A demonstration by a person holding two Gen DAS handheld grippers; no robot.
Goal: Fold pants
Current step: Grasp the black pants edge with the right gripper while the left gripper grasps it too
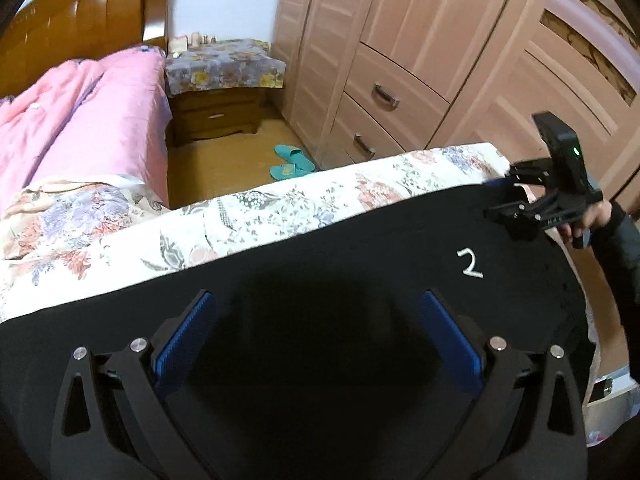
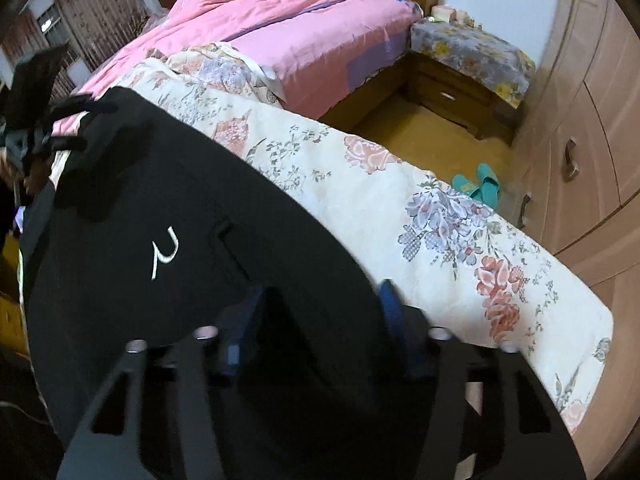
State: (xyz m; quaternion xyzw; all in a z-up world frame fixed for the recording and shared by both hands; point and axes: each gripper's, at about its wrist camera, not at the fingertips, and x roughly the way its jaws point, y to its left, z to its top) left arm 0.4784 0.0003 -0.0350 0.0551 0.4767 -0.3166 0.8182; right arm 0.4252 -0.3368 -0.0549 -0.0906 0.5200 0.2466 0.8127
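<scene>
floral bedspread [image 1: 280,208], teal slippers [image 1: 290,162]

I count one pair of black pants with a white mark [image 1: 360,264], two black grippers with blue pads, the left gripper [image 1: 316,344] and the right gripper [image 2: 320,320], two teal slippers [image 1: 290,162], one wooden nightstand under flowered cloth [image 1: 218,112], and one pink quilt [image 2: 280,20].

Black pants [image 1: 360,248] cut off below, right gripper [image 2: 320,308] fingers blurred
</scene>
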